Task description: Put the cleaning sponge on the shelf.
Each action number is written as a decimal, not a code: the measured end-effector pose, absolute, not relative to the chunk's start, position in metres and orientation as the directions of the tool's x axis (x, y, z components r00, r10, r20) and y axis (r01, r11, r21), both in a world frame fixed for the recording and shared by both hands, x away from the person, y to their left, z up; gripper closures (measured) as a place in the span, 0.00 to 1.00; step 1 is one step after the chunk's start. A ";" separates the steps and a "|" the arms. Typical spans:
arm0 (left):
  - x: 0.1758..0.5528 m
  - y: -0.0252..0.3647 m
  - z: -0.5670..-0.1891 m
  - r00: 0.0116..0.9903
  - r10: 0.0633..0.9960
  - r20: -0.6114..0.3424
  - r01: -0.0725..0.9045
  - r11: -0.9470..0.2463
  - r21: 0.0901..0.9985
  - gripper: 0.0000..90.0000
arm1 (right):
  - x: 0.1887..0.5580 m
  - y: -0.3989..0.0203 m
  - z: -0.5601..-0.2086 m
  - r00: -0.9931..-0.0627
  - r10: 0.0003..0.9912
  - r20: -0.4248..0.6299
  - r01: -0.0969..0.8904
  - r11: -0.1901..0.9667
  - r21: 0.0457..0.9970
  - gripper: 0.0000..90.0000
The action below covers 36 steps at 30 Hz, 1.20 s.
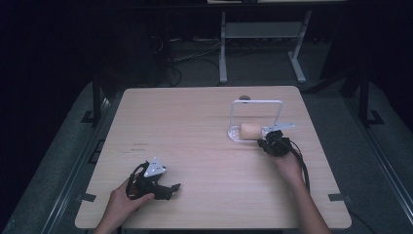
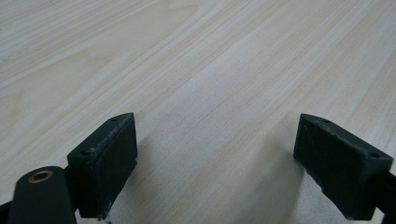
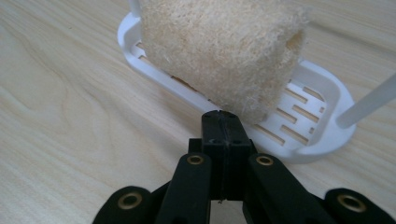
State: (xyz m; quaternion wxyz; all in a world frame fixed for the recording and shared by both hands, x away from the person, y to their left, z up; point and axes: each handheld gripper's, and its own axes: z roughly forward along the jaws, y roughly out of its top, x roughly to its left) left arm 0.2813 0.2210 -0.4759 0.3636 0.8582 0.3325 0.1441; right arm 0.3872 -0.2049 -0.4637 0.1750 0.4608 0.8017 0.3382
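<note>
fig.: high view, w/ both gripper views. your right gripper (image 1: 269,138) sits at the near-right end of the loofah sponge (image 1: 251,131), jaws clenched flat together w/ nothing between them; in the right gripper view the closed tips (image 3: 222,122) stand just under and in front of the sponge (image 3: 224,51), touching or nearly so, can't tell which. the sponge lies in the white slotted tray (image 1: 233,135) under a white wire frame (image 1: 257,103), right-centre of the table (image 1: 195,117); its long axis runs across the table, left-right, so the tool meets it end-on. your left gripper (image 1: 170,187) rests at the near-left, well apart from the sponge, jaws released and wide over bare wood (image 2: 210,70). judgement: your right hand is much the nearer; w/ tips shut, the next move looks like a push or nudge along that axis, or you open first to take the sponge across its short side
</note>
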 end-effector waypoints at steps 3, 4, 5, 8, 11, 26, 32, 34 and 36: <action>0.281 0.221 -0.476 0.738 0.675 0.006 0.465 -0.516 0.719 0.14 | 0.386 -0.207 -0.463 -0.512 0.858 0.030 0.619 0.345 0.705 1.00; 0.281 0.221 -0.476 0.738 0.675 0.006 0.466 -0.516 0.719 0.14 | 0.385 -0.207 -0.462 -0.517 0.855 0.028 0.616 0.350 0.706 1.00; 0.281 0.221 -0.476 0.737 0.676 0.004 0.467 -0.514 0.719 0.14 | 0.384 -0.207 -0.461 -0.520 0.854 0.029 0.617 0.351 0.705 1.00; 0.281 0.221 -0.476 0.737 0.675 0.002 0.468 -0.513 0.719 0.14 | 0.379 -0.207 -0.459 -0.532 0.846 0.025 0.608 0.362 0.706 0.96; 0.281 0.222 -0.476 0.741 0.672 0.005 0.465 -0.517 0.719 0.14 | 0.374 -0.208 -0.457 -0.541 0.841 0.018 0.601 0.372 0.707 0.91; 0.281 0.222 -0.476 0.741 0.672 0.004 0.465 -0.517 0.718 0.14 | 0.337 -0.215 -0.448 -0.547 0.836 0.030 0.586 0.357 0.727 0.44; 0.280 0.222 -0.476 0.740 0.673 0.002 0.467 -0.515 0.719 0.14 | 0.320 -0.222 -0.446 -0.549 0.836 0.031 0.570 0.347 0.745 0.37; 0.280 0.222 -0.476 0.740 0.672 0.001 0.467 -0.515 0.719 0.14 | 0.315 -0.223 -0.446 -0.547 0.837 0.030 0.570 0.345 0.746 0.35; 0.280 0.222 -0.476 0.741 0.672 0.001 0.467 -0.515 0.719 0.14 | 0.309 -0.225 -0.447 -0.548 0.836 0.031 0.569 0.345 0.747 0.32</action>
